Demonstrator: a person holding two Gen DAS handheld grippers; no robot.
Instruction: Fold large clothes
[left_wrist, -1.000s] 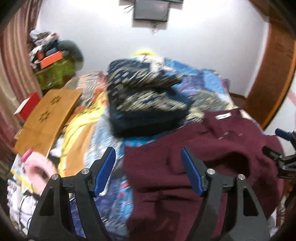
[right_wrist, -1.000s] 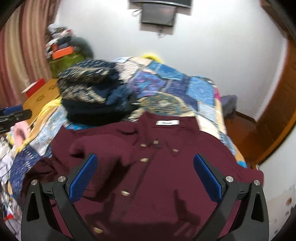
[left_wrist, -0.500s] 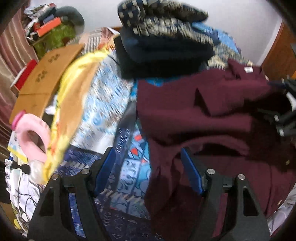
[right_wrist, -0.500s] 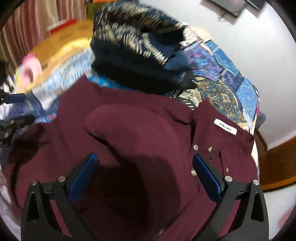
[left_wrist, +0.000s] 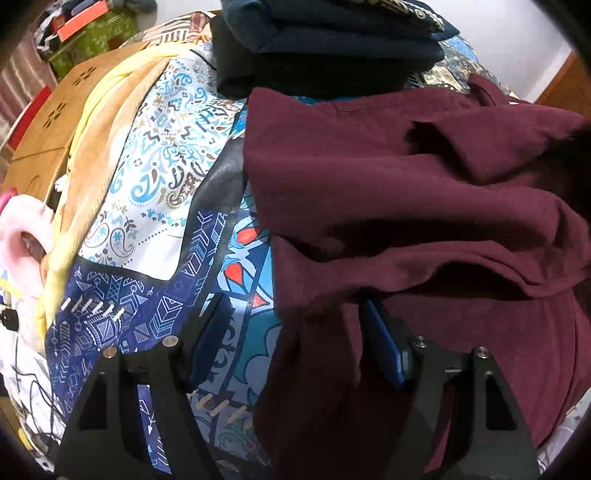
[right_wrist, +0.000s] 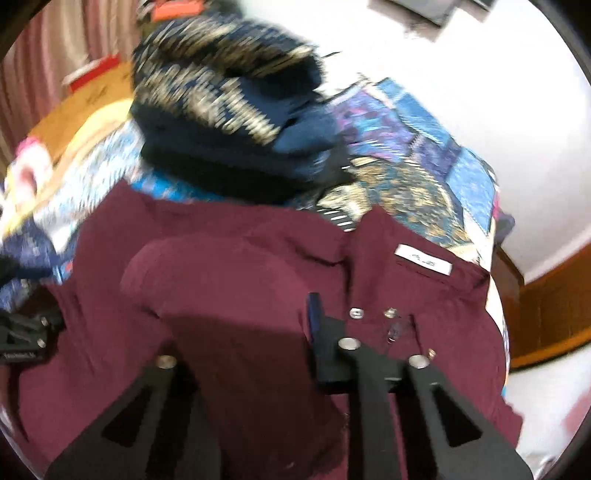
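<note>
I see the crumpled maroon button-up cotton shirt lying on the blue patchwork quilt, collar toward the far stack of folded navy patterned clothes. My left gripper hangs wide over the shirt's left edge, one finger over quilt, the other over cloth. My right gripper sits narrower amid the fabric near the placket; whether it pinches cloth, I cannot tell. The left is nearer that edge.

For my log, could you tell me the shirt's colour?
The shirt is plain maroon, clearest in the left wrist view.
</note>
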